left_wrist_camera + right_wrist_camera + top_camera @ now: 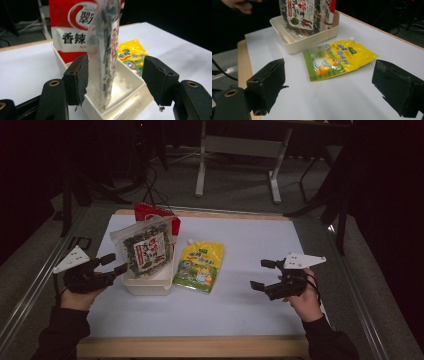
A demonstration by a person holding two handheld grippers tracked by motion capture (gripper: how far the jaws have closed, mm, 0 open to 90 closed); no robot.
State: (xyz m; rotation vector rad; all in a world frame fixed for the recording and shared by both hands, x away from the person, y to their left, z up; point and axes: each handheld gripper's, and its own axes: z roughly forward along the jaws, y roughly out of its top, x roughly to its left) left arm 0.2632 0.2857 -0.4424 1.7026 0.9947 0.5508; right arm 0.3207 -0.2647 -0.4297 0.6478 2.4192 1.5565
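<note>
A clear bag of dark green snack (145, 251) stands upright in a cream tray (146, 288), with a red bag (152, 213) behind it. My left gripper (115, 264) is open at the clear bag's left edge. In the left gripper view the clear bag (105, 57) stands edge-on between the jaws of that gripper (117, 82); the left pad (78, 80) is close to it and the right pad (157, 80) is well apart. A yellow spouted pouch (200, 266) lies flat right of the tray. My right gripper (260, 274) is open and holds nothing, right of the pouch (337, 58).
The white mat (240, 305) covers a wooden table. Metal rails run along both sides of the table. A desk frame (240, 150) and cables stand on the floor beyond the far edge. The person's other hand (239, 5) shows past the tray (312, 41).
</note>
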